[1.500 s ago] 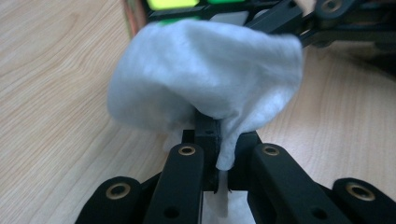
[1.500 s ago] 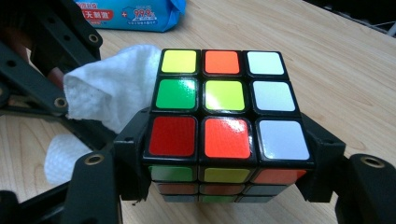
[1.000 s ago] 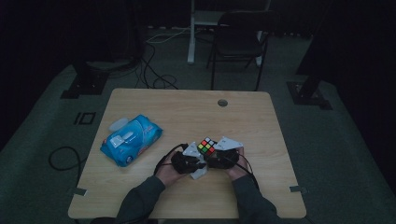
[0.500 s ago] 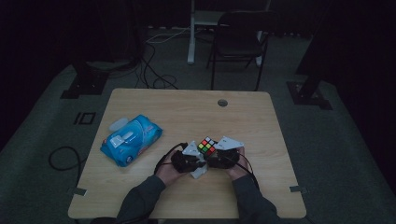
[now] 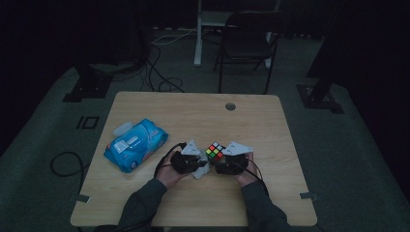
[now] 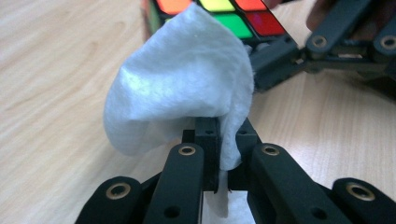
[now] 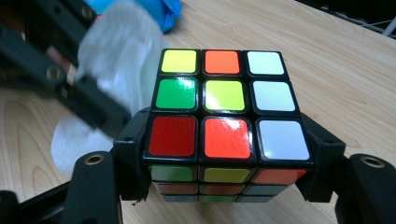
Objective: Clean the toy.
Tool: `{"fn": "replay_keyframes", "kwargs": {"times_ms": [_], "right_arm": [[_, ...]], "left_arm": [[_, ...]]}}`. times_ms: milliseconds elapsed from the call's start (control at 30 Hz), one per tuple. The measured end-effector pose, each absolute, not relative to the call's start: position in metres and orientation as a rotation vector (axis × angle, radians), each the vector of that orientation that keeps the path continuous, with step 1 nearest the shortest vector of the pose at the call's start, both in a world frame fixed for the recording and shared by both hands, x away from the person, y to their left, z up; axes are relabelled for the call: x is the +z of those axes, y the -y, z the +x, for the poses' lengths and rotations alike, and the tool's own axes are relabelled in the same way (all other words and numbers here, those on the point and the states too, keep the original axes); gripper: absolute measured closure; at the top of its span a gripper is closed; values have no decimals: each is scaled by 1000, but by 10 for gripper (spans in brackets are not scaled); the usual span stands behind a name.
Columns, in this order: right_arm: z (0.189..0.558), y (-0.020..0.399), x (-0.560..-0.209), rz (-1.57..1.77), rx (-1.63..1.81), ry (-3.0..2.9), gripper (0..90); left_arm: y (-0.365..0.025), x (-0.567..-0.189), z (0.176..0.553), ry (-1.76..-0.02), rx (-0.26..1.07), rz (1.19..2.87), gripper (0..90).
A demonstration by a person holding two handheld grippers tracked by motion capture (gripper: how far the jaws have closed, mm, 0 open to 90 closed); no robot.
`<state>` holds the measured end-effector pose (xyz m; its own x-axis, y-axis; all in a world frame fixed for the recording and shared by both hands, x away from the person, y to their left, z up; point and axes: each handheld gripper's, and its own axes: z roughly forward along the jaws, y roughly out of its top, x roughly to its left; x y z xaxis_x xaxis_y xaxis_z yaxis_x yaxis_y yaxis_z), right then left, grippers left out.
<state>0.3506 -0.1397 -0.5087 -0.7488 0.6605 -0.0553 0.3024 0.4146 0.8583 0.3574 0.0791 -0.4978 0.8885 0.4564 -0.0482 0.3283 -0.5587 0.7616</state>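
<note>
Cube: puzzle cube (image 7: 223, 123) sits near the front middle of the table (image 5: 270, 125), pinched on two opposite sides by the right gripper (image 7: 223, 186); its top face shows yellow, orange, white, green and red stickers.
Right gripper: jaws pressed against the cube's lower layer at about 9 and 3 o'clock in the right gripper view; the hold looks square and firm.
Left gripper: left gripper (image 6: 218, 140) has its jaws pressed together on a fold of white wipe (image 6: 182, 88), which billows up and forward toward the cube at 12 o'clock in its own view.
Work in hand: judging by the layout, the cube is being wiped clean while it is held in place.
Risk, cube: a hard sideways rub could twist a layer or turn the cube in the jaws, since only the bottom layer is clamped.
Risk, wipe: the pinch catches just one fold, so dragging across sticker edges could pull the wipe free or bunch it up.
Risk, contact: the two grippers work very close together; a careless stroke could knock jaw against jaw and jolt the cube loose.
Around: blue pack of wipes (image 5: 135, 144) lies at about 9 o'clock from the cube, apart from it; a round cable hole (image 5: 230, 106) lies at 12 o'clock, far off.
In the way: nothing lies between wipe and cube; cables (image 5: 167, 159) trail by the left hand but stay behind the jaws.
</note>
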Motion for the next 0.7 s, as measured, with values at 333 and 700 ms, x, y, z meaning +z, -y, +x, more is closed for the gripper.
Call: {"fn": "replay_keyframes", "kwargs": {"times_ms": [333, 700], "right_arm": [[351, 139, -510, 822, 1263, -2297, 341], [349, 134, -512, 792, 1255, -2329, 341]], "left_arm": [[-88, -495, 363, -593, 214, 2185, 872], [-100, -489, 371, -629, 226, 2148, 872]]}}
